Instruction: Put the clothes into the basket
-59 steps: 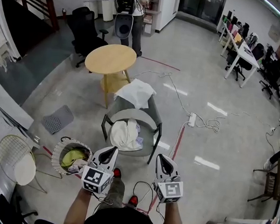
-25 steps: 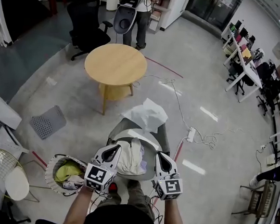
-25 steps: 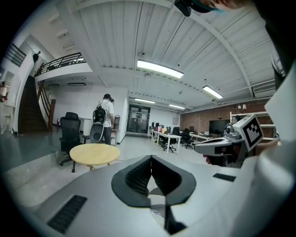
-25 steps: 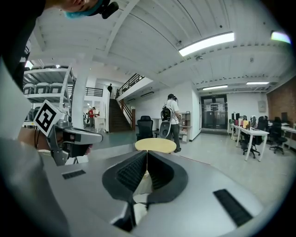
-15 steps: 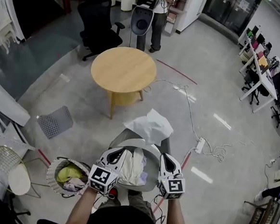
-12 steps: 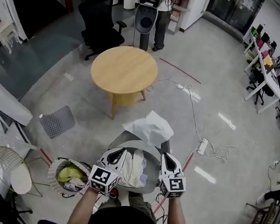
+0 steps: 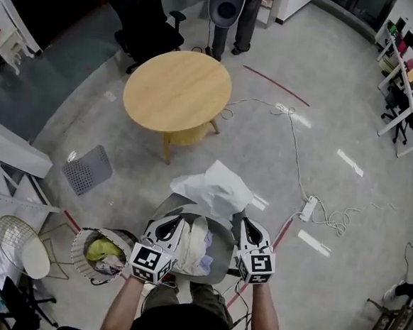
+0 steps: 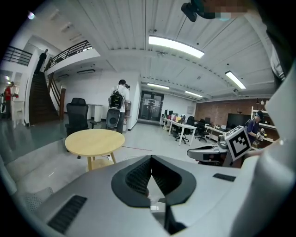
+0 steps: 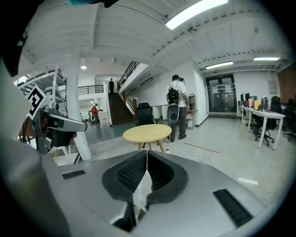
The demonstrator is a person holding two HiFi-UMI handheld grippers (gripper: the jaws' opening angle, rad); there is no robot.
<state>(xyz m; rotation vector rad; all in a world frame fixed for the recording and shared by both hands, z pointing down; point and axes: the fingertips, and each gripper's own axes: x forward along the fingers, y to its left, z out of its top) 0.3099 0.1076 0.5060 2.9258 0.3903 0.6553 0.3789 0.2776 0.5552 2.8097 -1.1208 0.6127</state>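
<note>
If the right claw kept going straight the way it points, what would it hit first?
Probably the white cloth draped on the chair, just ahead of the right claw. Depth is unclear, though; it might pass over toward the round table.

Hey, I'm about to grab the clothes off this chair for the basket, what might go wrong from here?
1. Both the left gripper and right gripper are shut; lowered like that, they would likely push the clothes on the chair, not grasp them.
2. Tugging that pile may drag the white cloth off the chair back.
3. The basket already holds clothes, so a trailing piece may hang over its rim.
</note>
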